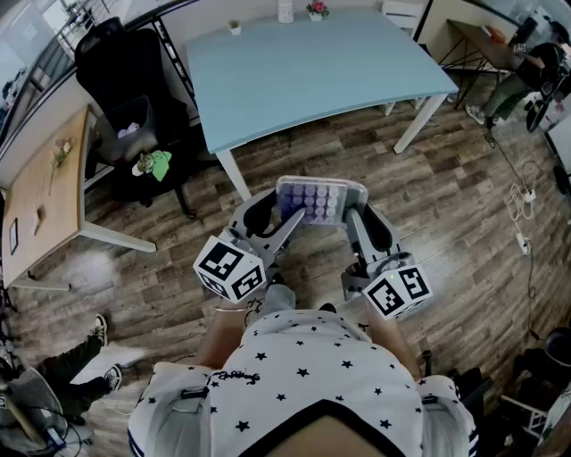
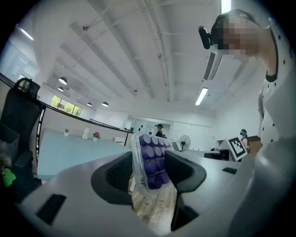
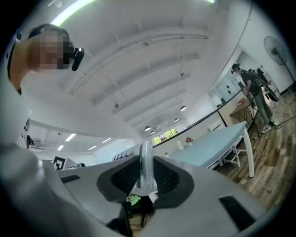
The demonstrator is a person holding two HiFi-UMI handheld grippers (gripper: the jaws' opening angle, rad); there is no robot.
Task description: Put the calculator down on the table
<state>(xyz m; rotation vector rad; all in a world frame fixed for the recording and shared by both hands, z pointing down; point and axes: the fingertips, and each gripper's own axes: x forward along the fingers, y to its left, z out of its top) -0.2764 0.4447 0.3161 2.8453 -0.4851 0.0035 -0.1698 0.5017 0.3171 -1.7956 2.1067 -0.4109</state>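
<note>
The calculator [image 1: 319, 201], a pale case with rows of purple keys, hangs level above the wooden floor, just short of the light blue table [image 1: 312, 71]. My left gripper [image 1: 281, 219] grips its left end. In the left gripper view the calculator [image 2: 152, 162] stands tilted between the jaws of that gripper [image 2: 150, 173], with a pad against each side. My right gripper [image 1: 359, 214] is shut on its right end. In the right gripper view only the thin edge of the calculator [image 3: 145, 164] shows, pinched between the dark pads of that gripper [image 3: 145, 175].
A black office chair [image 1: 134, 116] with a green item on its seat stands left of the table. A wooden desk [image 1: 45, 196] is at the far left. Small pots [image 1: 315, 11] sit on the table's far edge. Cables [image 1: 522, 232] lie on the floor at right, and a person [image 1: 526, 71] stands beyond.
</note>
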